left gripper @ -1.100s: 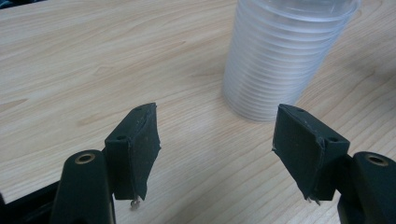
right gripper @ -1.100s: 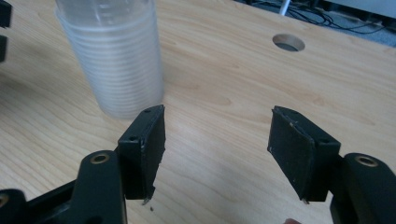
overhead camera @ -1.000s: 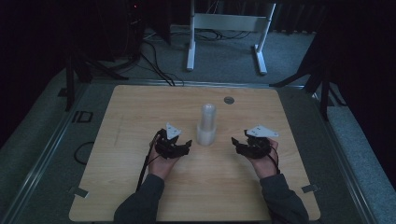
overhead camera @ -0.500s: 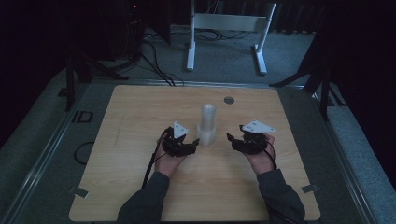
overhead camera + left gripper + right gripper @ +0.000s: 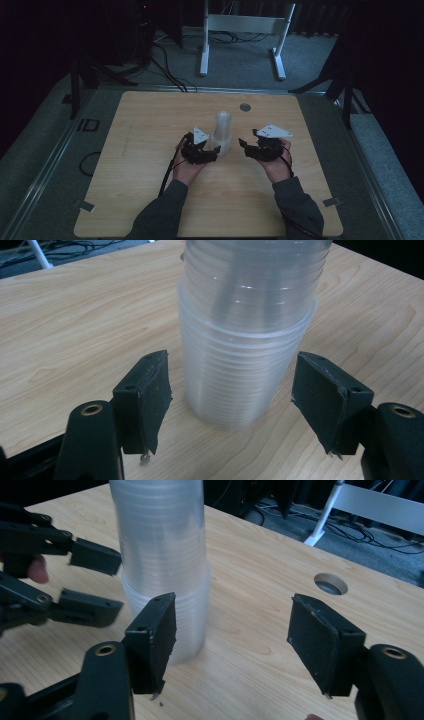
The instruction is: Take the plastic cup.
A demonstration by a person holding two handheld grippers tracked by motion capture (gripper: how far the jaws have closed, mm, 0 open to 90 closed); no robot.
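Observation:
A tall stack of clear plastic cups point(image 5: 222, 132) stands upside down on the wooden table point(image 5: 150, 125), near its middle. My left gripper point(image 5: 214, 151) sits at the stack's left side, low down. In the left gripper view the stack point(image 5: 245, 340) stands between the jaws of this gripper point(image 5: 235, 390) with a gap on each side; the jaws have just been opening. My right gripper point(image 5: 243, 147) hovers a little to the stack's right, open with nothing between its jaws. The right gripper view has the stack point(image 5: 162, 555) behind its left jaw and the left gripper point(image 5: 100, 582) beyond.
A round hole point(image 5: 244, 106) lies in the table behind the stack, also in the right gripper view point(image 5: 331, 584). A white stand point(image 5: 240, 22) and cables rest on the floor beyond the far edge. Bare wood surrounds the stack.
The left hand has slid right until its jaws flank the stack's base. The right hand has drifted left and slightly up, closer to the stack.

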